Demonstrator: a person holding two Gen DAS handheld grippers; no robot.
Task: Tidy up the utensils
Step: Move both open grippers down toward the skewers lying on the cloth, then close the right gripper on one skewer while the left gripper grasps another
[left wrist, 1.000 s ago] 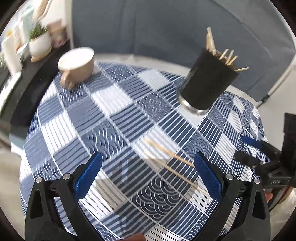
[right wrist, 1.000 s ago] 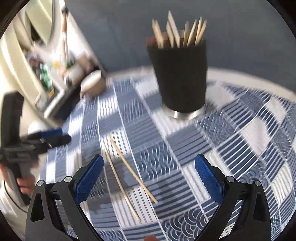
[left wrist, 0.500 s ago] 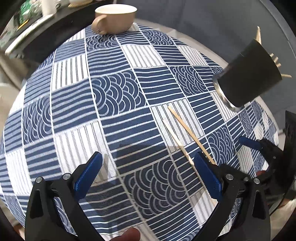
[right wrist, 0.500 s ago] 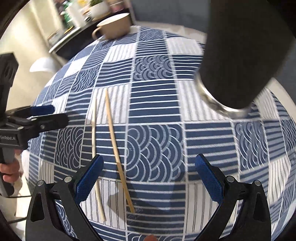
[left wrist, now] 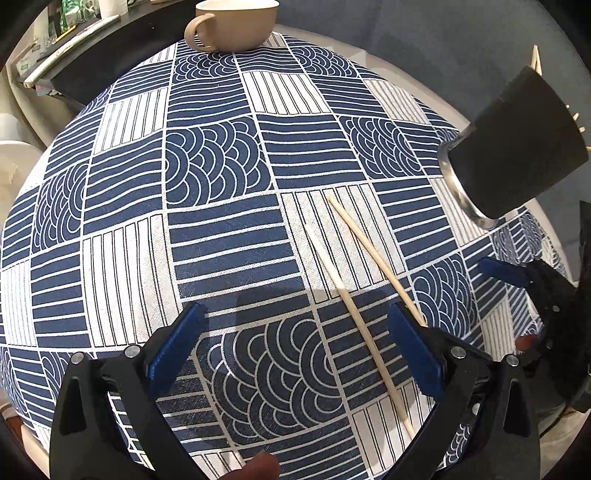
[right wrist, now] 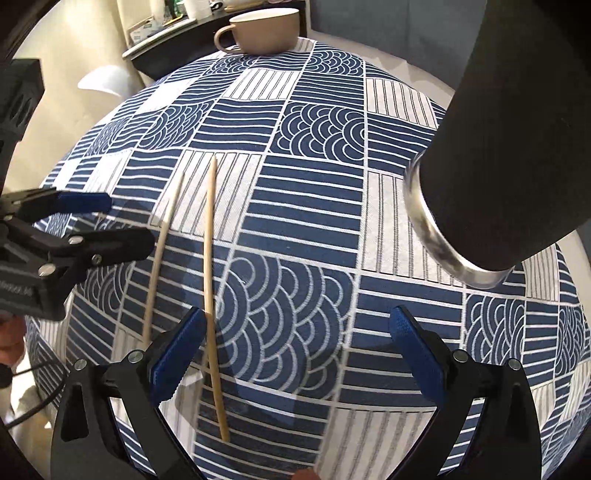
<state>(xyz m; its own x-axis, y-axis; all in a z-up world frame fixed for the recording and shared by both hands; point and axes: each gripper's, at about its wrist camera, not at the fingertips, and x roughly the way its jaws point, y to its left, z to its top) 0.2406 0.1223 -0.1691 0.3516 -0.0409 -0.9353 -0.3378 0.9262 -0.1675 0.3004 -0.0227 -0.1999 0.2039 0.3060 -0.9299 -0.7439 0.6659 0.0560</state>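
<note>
Two chopsticks (left wrist: 360,317) lie flat, nearly parallel, on the table (left wrist: 221,236), the black holder (left wrist: 517,155) at two o'clock. Both grippers, left (left wrist: 295,354) and right (right wrist: 295,354), hover with fingers apart; thin sticks may roll or slip when pinched.

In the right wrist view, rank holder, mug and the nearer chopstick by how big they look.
1. Holder, though it sits closest to the camera.
2. Mug, far off, so unsure against the chopstick.
3. Nearer chopstick: longest, but very thin.
</note>
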